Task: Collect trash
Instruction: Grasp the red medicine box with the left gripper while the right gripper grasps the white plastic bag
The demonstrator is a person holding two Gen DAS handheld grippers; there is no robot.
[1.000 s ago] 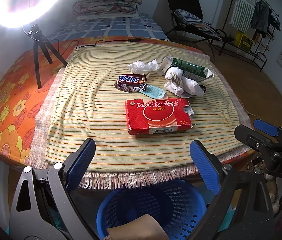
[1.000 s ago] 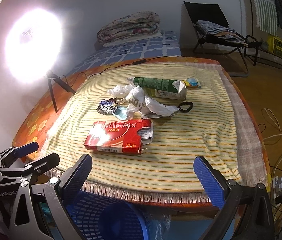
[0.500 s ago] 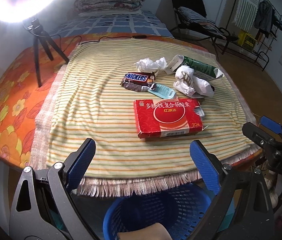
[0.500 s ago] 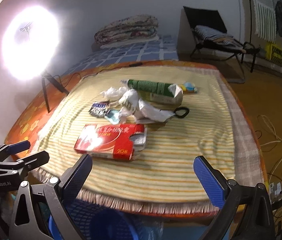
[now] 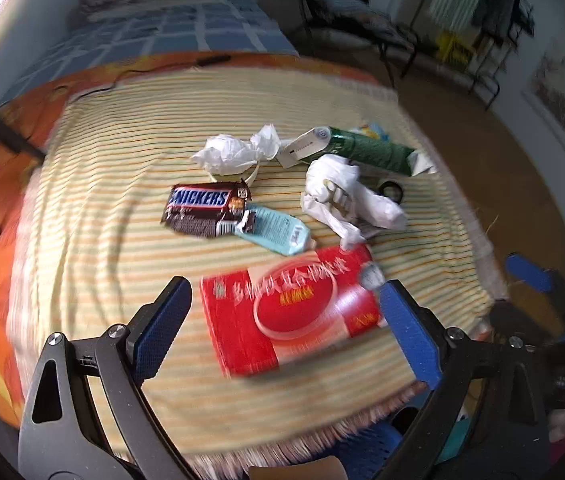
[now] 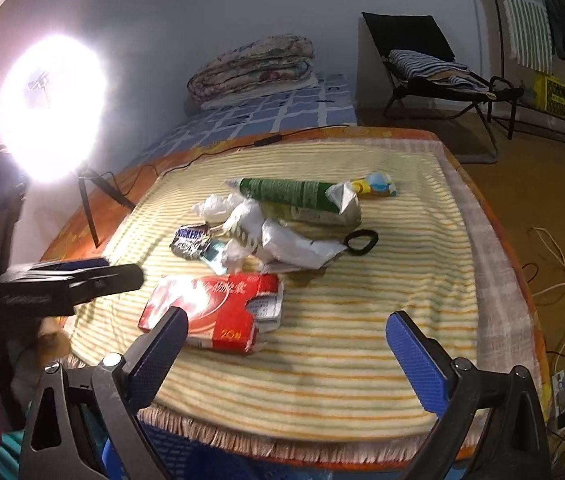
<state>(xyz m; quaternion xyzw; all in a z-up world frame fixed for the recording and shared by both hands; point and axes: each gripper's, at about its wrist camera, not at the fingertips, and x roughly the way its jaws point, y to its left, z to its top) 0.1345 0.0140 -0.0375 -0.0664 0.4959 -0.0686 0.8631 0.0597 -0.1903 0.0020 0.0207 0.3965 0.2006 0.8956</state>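
Left claw [image 5: 284, 328] released, straddling red box [image 5: 290, 314] at near counter [image 5: 94, 264] edge. Right claw [image 6: 286, 354] released, holding nothing. Snickers wrapper [image 5: 204, 210] lying beyond box.

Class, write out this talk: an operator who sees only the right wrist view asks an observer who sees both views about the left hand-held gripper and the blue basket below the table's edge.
Operator: I see the left hand-held gripper only side-on. Is it open?
Observer: Yes. In its own view its blue pads stand wide apart, and the flat red cardboard box shows between them.
Operator: Is anything in the blue plastic mesh basket?
Observer: A tan piece shows against its mesh at the bottom of the left view. I cannot tell what it is.
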